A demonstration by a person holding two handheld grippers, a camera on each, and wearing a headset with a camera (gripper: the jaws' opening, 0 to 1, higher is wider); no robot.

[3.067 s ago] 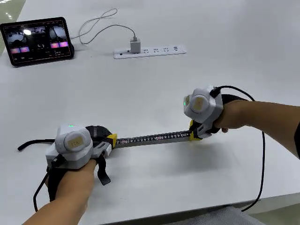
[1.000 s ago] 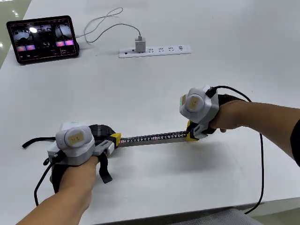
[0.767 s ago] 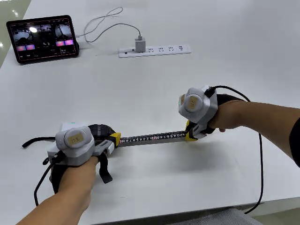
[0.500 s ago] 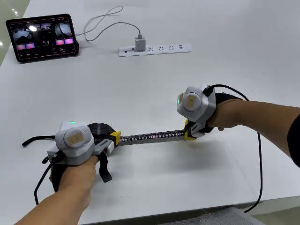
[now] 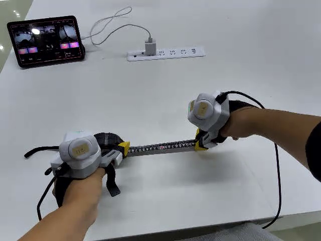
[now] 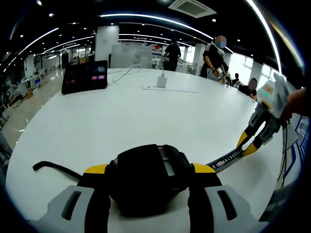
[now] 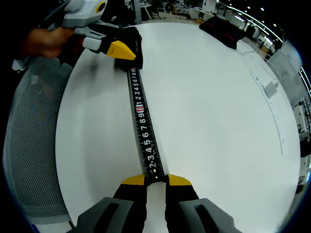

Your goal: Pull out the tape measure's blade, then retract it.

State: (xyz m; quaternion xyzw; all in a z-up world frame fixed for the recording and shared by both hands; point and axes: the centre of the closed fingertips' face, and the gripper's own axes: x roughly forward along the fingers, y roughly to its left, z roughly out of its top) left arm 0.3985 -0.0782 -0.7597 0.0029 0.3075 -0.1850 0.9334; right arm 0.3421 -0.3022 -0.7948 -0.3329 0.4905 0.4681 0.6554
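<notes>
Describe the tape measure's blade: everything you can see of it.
The narrow grey metal blade is partly pulled out, running straight from the black tape measure case held in the left gripper to the right gripper, whose yellow-tipped jaws are shut on its free end. It carries printed numerals and a red mark, and lies flat, low over the white table.

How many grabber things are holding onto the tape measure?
2. The left gripper clamps the black tape measure case at the near left of the table; the right gripper pinches the end of the pulled-out blade, further right.
</notes>
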